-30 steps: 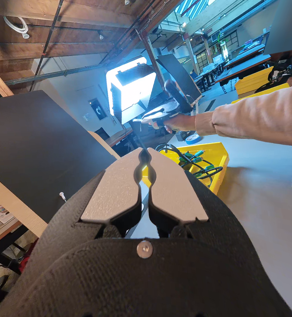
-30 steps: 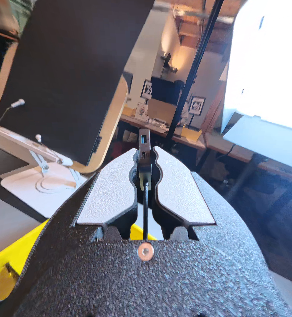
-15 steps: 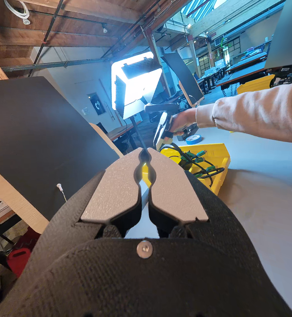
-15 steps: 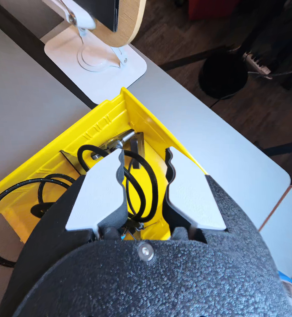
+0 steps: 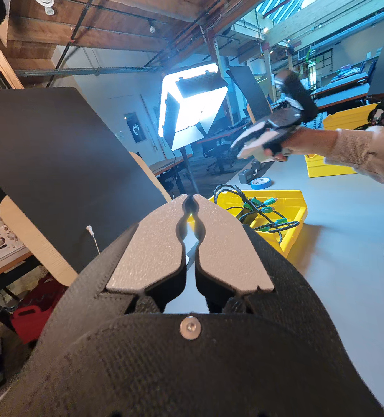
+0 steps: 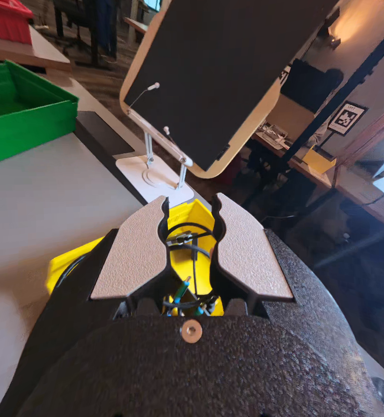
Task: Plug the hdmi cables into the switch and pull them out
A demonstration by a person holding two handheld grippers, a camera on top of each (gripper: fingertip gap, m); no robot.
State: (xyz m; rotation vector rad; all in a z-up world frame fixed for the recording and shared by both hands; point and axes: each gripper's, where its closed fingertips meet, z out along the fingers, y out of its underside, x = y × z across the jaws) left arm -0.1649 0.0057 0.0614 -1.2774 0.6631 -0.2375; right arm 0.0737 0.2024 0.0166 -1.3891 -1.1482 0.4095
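A yellow bin on the grey table holds black HDMI cables with green plugs and a black box-shaped piece. My left gripper is shut and empty, hovering short of the bin. My right gripper is open and empty above the bin, with a metal-tipped black connector and cable loops lying in the bin between its fingers. The right gripper also shows in the left wrist view, blurred, held in a hand above and beyond the bin.
A black board on a white stand stands at the table's far edge just beyond the bin. A green bin sits to the left. A blue tape roll and more yellow bins lie behind. The table edge drops off beside the bin. Tip to tip, the grippers are about 30 cm apart.
My right gripper held a black connector on a cable, tipped down over the yellow bin, opened and let it go there, then rose and tilted back up. My left gripper stayed shut and nearly still.
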